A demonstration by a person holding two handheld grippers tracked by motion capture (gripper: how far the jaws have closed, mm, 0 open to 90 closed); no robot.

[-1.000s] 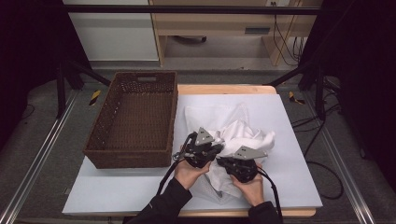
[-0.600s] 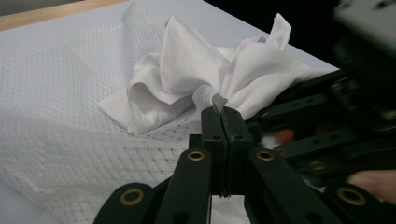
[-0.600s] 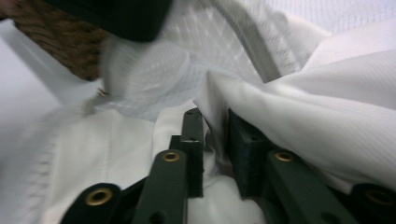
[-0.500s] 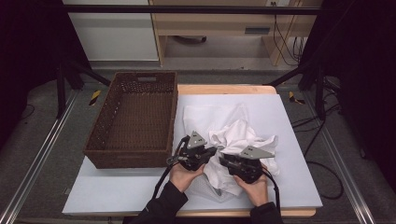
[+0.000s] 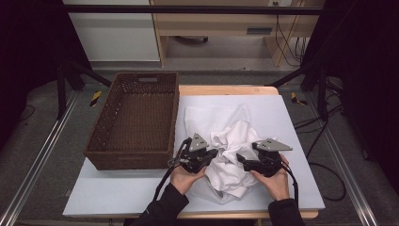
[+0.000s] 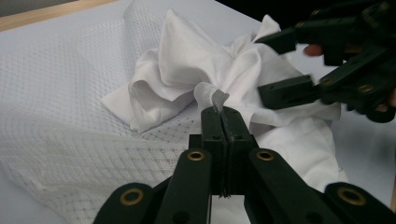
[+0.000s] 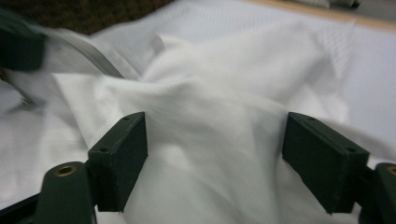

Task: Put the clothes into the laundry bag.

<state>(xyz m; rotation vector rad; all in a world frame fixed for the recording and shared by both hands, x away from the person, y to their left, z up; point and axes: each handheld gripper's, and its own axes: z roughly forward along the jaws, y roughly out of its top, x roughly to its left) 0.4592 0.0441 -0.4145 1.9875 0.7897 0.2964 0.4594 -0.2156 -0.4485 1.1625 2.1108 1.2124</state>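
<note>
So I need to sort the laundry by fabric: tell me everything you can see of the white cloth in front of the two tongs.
The white cloth is a crumpled heap of thin white fabric, part smooth, part with a fine waffle-like weave, lying on the pale table right of the wicker basket. The left tongs are shut on a small fold of it. The right tongs, jaws just opened wide, stand over it without gripping.

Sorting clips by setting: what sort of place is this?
Probably a lab recording station, not a home: a table framed by metal rails, black curtains at the sides, cables trailing over the floor.
</note>
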